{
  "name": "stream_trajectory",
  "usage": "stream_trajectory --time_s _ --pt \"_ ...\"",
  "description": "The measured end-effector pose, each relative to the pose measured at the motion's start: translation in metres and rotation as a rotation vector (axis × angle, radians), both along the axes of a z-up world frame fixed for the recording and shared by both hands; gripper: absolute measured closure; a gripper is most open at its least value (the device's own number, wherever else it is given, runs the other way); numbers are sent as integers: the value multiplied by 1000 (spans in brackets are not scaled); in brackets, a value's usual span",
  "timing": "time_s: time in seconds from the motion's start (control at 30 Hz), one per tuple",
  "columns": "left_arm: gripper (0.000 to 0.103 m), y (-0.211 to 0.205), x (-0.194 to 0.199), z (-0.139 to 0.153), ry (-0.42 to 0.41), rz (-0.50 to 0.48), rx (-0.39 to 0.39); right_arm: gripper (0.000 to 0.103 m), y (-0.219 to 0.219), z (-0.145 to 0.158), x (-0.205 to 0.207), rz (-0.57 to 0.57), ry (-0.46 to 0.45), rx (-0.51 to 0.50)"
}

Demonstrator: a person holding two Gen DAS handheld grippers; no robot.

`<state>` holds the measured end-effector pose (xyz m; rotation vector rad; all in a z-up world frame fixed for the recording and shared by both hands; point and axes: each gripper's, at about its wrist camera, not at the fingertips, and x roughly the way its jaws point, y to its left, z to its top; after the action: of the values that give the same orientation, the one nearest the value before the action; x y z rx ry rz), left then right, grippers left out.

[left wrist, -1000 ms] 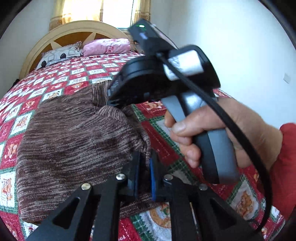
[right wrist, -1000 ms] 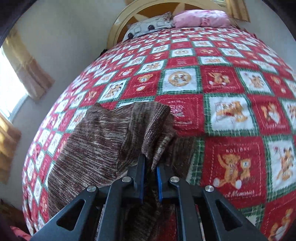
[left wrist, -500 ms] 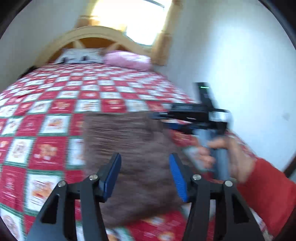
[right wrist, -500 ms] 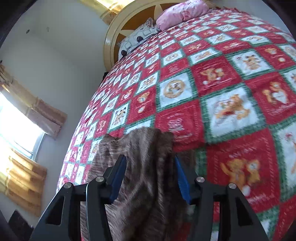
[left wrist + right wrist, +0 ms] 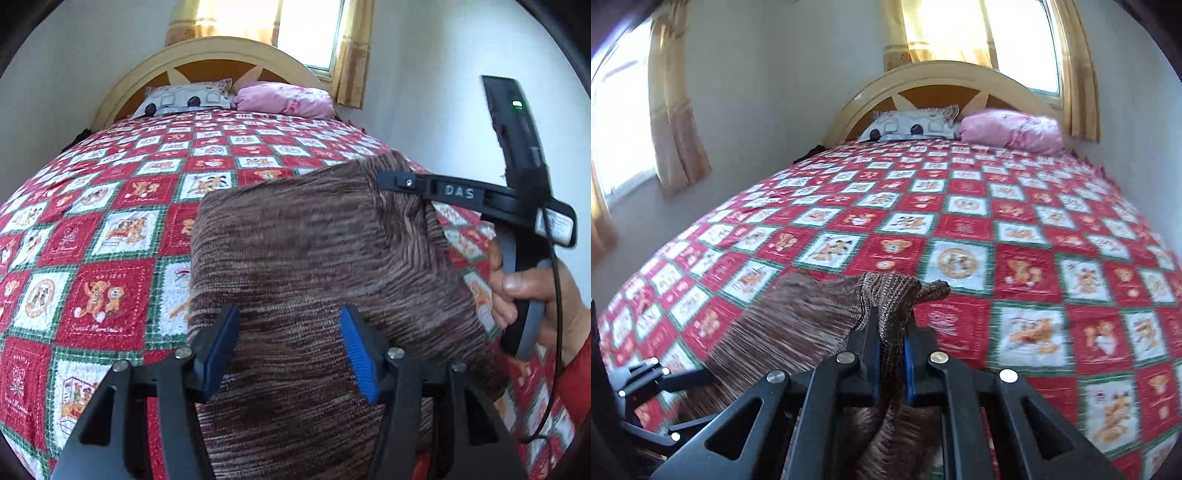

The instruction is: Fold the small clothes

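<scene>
A brown striped knit garment point(image 5: 314, 266) lies on the red, green and white quilt point(image 5: 110, 229) of the bed. My left gripper point(image 5: 290, 347) is open, its blue pads spread above the garment's near part, holding nothing. My right gripper point(image 5: 888, 350) is shut on a bunched edge of the same garment point(image 5: 886, 295) and lifts it off the quilt. In the left wrist view the right gripper point(image 5: 406, 182) pinches the garment's far right corner, with the hand holding its handle at the right edge.
A grey patterned pillow point(image 5: 184, 98) and a pink pillow point(image 5: 284, 98) lie against the curved wooden headboard point(image 5: 207, 55). Curtained windows are behind the bed and on the left wall point(image 5: 676, 122). The white wall point(image 5: 443, 92) runs close along the bed's right side.
Both grippers opened and let go of the garment. Since then the right gripper has shut again on the garment's edge and raised it. The left stays open and has pulled back.
</scene>
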<state>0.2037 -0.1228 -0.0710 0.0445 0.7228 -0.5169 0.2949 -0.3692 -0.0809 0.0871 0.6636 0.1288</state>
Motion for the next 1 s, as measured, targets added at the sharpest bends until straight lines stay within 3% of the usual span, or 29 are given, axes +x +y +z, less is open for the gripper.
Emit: stream_trajectory --time_s 0.13,0.17,0.27,0.33,0.4,0.47,0.57,0.67,0.77,0.87,0.93,0.97,1.0 --pt "36 -8 0 -3 4 -37 14 92 -34 -46 33 -84 195 113" --pt "30 -12 -1 -5 -1 -53 32 84 -42 -53 36 -113 219 150" --pt "16 -23 -8 -7 -29 -68 100 80 -73 -52 35 -296 201 220" --pt "14 -27 -11 -8 -46 -69 129 80 -89 -40 14 -412 158 208" --pt "14 -24 -10 -7 -40 -68 109 80 -87 -24 -7 -377 98 228" --pt "11 -20 -7 -7 -24 -73 80 80 -68 -6 -29 -258 69 269" --pt "10 -19 -8 -7 -24 -78 79 80 -24 6 -43 -82 97 224" --pt "9 -20 -8 -7 -25 -81 72 80 10 -5 -45 13 150 163" --pt "9 -12 -7 -5 -10 -101 13 80 18 -29 -53 0 239 114" --pt "8 -6 -4 -5 16 -131 -52 80 1 -46 -79 -67 231 150" --pt "8 -9 -4 -5 17 -129 -43 79 -19 -54 -89 -119 231 264" --pt "8 -10 -5 -5 13 -126 -29 72 -24 -56 -94 -154 237 289" --pt "8 -10 -7 -4 10 -120 -19 72 -28 -56 -99 -172 232 312"
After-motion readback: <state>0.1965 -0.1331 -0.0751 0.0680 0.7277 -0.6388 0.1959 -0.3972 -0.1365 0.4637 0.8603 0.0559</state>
